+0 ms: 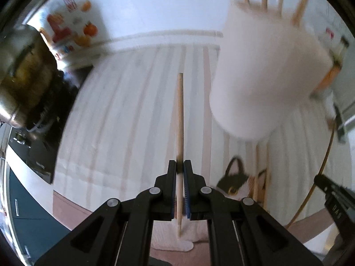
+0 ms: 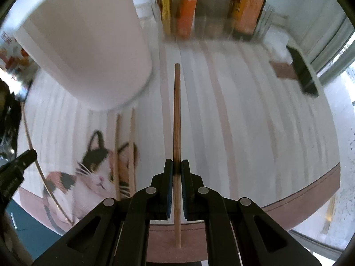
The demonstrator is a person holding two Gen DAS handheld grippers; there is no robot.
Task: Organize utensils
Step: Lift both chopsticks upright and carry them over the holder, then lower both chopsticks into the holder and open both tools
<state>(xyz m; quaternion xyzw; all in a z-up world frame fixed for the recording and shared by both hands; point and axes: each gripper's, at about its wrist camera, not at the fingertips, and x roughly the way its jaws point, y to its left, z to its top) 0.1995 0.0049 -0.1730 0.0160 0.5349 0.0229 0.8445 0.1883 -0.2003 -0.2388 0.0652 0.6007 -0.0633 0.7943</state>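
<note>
My left gripper (image 1: 180, 163) is shut on a pale wooden chopstick (image 1: 180, 115) that points forward, lifted off the striped cloth. My right gripper (image 2: 177, 163) is shut on a darker wooden chopstick (image 2: 177, 110), also raised above the cloth. A white cylindrical holder (image 1: 261, 71) with several chopsticks standing in it sits on the cloth, up and to the right of the left gripper; in the right wrist view the holder (image 2: 88, 51) is up and to the left. Two more chopsticks (image 2: 125, 153) lie on the cloth across a printed cat, in front of the holder.
A striped white cloth (image 1: 133, 110) with a cat picture (image 2: 93, 168) covers the round table. Boxes and bottles (image 2: 213, 6) stand at the far edge, and a dark phone-like slab (image 2: 304, 71) lies at the right. A carton with fruit prints (image 1: 71, 28) and a metal pot (image 1: 20, 71) are at the left.
</note>
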